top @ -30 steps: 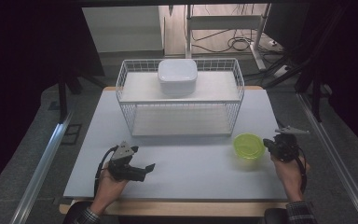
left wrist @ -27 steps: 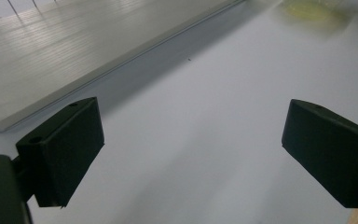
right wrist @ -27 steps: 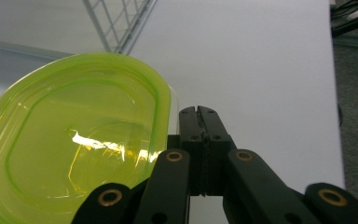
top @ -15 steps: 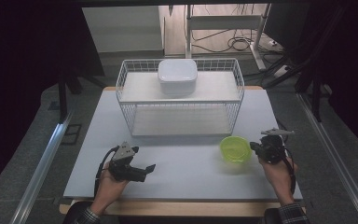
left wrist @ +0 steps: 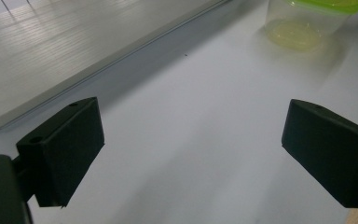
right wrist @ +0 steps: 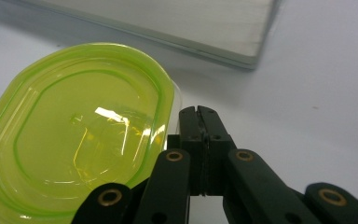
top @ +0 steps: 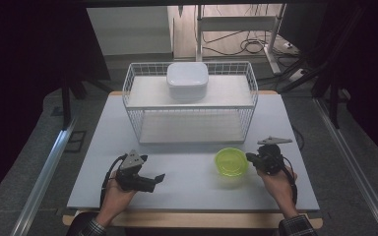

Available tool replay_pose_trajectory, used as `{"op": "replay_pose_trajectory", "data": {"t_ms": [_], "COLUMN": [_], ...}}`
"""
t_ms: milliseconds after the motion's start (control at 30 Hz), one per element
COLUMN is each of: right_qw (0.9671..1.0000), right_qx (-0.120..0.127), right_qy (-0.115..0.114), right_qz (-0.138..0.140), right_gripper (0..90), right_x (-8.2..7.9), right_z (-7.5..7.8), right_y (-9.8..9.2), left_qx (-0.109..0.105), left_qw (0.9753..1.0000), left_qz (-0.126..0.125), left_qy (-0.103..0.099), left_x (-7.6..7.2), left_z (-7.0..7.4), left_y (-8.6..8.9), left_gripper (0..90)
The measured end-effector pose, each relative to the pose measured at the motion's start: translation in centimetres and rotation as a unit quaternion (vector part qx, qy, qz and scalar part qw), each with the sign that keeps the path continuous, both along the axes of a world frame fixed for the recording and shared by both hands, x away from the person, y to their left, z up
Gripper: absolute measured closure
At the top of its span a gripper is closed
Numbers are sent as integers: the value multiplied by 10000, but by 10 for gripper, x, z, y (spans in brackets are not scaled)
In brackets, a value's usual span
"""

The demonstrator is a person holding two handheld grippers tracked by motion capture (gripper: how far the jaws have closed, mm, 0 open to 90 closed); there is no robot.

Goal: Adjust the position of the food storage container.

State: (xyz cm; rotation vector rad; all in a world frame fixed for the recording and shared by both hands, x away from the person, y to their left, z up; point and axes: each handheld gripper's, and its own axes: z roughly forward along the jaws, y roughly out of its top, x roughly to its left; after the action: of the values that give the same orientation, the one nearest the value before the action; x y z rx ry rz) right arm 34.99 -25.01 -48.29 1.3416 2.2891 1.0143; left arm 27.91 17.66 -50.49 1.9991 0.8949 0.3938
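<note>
A clear tub with a lime-green lid (top: pixel 232 162) (right wrist: pixel 74 130) stands on the white table (top: pixel 187 191), right of centre. My right gripper (top: pixel 251 158) (right wrist: pixel 198 112) is shut, with nothing between its jaws. Its tip rests against the tub's right rim. My left gripper (top: pixel 157 179) (left wrist: pixel 191 140) lies low over the table's front left. It is open with its jaws wide apart and points right toward the tub (left wrist: pixel 307 23), well short of it.
A white wire rack (top: pixel 189 105) stands across the back of the table, with a white lidded box (top: pixel 187 78) on its upper shelf. The rack's base board (left wrist: pixel 74 46) (right wrist: pixel 191 23) lies just behind the tub. The table's wooden front edge runs close below both hands.
My right gripper has moved left along the table, and the green-lidded tub has slid left with it. The left gripper has stayed where it was.
</note>
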Motion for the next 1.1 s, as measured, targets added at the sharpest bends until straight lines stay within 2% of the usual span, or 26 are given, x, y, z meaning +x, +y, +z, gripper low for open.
{"op": "replay_pose_trajectory", "data": {"t_ms": [167, 267, 433, 667, 800, 933, 1100], "right_qw": [9997, 9995, 9997, 9993, 9986, 9979, 9970], "right_qx": [100, 54, -20, 55, 17, 6, 123], "right_qy": [68, 40, -58, 238, 370, 375, 445], "right_qz": [205, 302, 241, 268, 375, 521, 621], "right_gripper": [892, 890, 890, 890, 888, 888, 889], "right_x": [-2, -4, -5, -16, -17, -16, -16], "right_z": [-1, -1, 1, -9, -14, -17, -18], "right_y": [14, 20, 11, 1, 10, 20, 28], "left_qx": [0, 1, 2, 25, 34, 59, 67], "left_qw": [10000, 10000, 10000, 10000, 10000, 10000, 10000], "left_qz": [-7, -4, 10, 12, 15, 0, -3], "left_qy": [0, -3, 1, 5, 12, 29, 33], "left_x": [0, 0, 0, 0, -1, 0, -1], "left_z": [0, 0, 0, 0, 0, -1, -1], "left_y": [0, 0, 0, 0, -2, -2, -3], "left_gripper": [53, 53, 53, 53, 53, 53, 53]}}
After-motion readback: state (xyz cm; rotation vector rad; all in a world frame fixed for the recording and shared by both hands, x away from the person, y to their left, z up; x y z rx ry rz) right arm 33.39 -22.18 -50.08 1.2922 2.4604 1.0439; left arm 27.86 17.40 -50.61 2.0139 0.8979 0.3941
